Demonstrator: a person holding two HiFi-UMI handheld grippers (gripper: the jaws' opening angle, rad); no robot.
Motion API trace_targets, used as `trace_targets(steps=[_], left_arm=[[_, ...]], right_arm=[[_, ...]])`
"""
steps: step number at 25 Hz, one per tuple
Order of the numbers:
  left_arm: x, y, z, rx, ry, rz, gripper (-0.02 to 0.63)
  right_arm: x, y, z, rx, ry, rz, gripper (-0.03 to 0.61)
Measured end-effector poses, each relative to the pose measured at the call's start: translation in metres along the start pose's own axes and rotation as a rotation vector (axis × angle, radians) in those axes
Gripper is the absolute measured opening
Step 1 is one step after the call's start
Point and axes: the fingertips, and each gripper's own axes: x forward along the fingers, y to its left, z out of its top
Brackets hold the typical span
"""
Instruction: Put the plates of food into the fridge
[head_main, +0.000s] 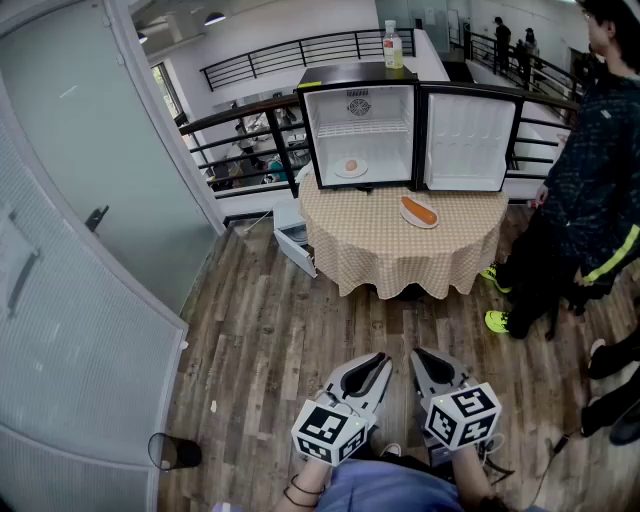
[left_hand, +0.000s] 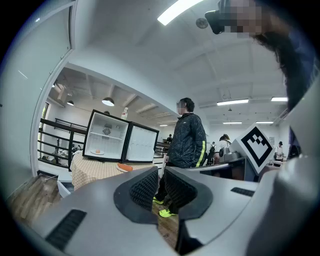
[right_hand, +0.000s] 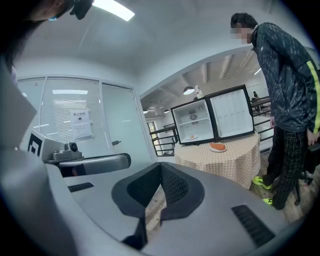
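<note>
A small black fridge (head_main: 360, 125) stands open on a round table with a checked cloth (head_main: 380, 250), far ahead of me. One plate with a pale round food (head_main: 351, 168) sits inside the fridge. A second plate with orange food (head_main: 419, 212) lies on the table in front of the fridge door (head_main: 468, 140). My left gripper (head_main: 377, 360) and right gripper (head_main: 423, 357) are held low and side by side over the wood floor, both shut and empty. In the left gripper view the shut left gripper (left_hand: 161, 175) points toward the fridge (left_hand: 106, 136). The right gripper view shows the shut right gripper (right_hand: 160, 172) and the orange-food plate (right_hand: 218, 147).
A person in a dark jacket (head_main: 590, 170) stands just right of the table. A white open box (head_main: 293, 238) sits on the floor at the table's left. A black cup (head_main: 176, 452) lies near the glass wall (head_main: 70, 250). A bottle (head_main: 392, 47) stands on the fridge.
</note>
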Motion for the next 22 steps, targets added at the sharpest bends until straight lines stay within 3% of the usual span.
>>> trace_targets(steps=[13,22], left_arm=[[0.047,0.078,0.010,-0.026,0.024,0.000,0.041],[0.096,0.153,0.033,-0.020,0.038,-0.057,0.041]], right_arm=[[0.075,-0.033,0.032,0.055,-0.036,-0.023,0.017],[0.158,-0.057,0.063,0.066,-0.031,-0.054,0.018]])
